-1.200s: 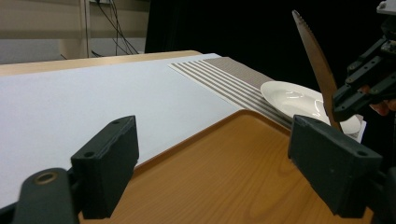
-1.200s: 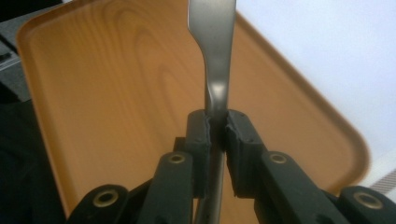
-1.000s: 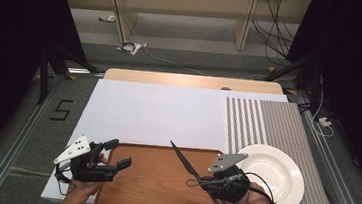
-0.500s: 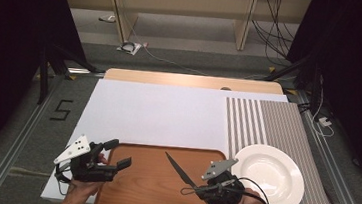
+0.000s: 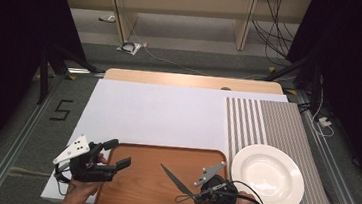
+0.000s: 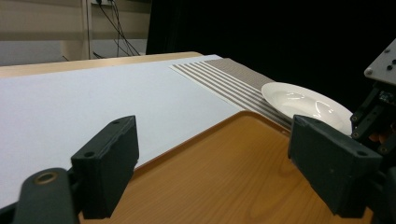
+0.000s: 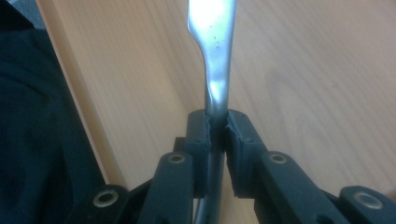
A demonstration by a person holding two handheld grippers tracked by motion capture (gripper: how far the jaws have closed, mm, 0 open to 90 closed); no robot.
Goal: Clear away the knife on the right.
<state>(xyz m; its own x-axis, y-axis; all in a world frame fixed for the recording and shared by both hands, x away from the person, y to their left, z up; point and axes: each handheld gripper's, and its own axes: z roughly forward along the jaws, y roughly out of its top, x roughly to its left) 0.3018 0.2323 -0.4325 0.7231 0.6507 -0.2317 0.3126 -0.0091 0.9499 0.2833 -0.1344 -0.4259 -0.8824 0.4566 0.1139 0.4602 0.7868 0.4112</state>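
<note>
My right gripper (image 5: 195, 196) is shut on the handle of a metal table knife (image 5: 174, 177), whose blade points up and to the left over the brown wooden tray (image 5: 148, 156). In the right gripper view the pads (image 7: 201, 135) pinch the knife (image 7: 217, 70) just below its blade, with the tray (image 7: 303, 70) close beneath. At the tray's left edge my left gripper (image 5: 117, 154) is open with nothing between its jaws. The left gripper view looks between those wide jaws (image 6: 215, 163) across the tray (image 6: 233, 186) to the white plate (image 6: 303, 100).
A white plate (image 5: 268, 176) lies on the striped grey mat (image 5: 267, 120) right of the tray. A white sheet (image 5: 157, 115) covers the table behind the tray. The right gripper's body (image 6: 378, 107) shows at the far right of the left gripper view.
My right gripper has carried the knife leftward and lower over the tray, nearer the front edge. The left gripper has not moved.
</note>
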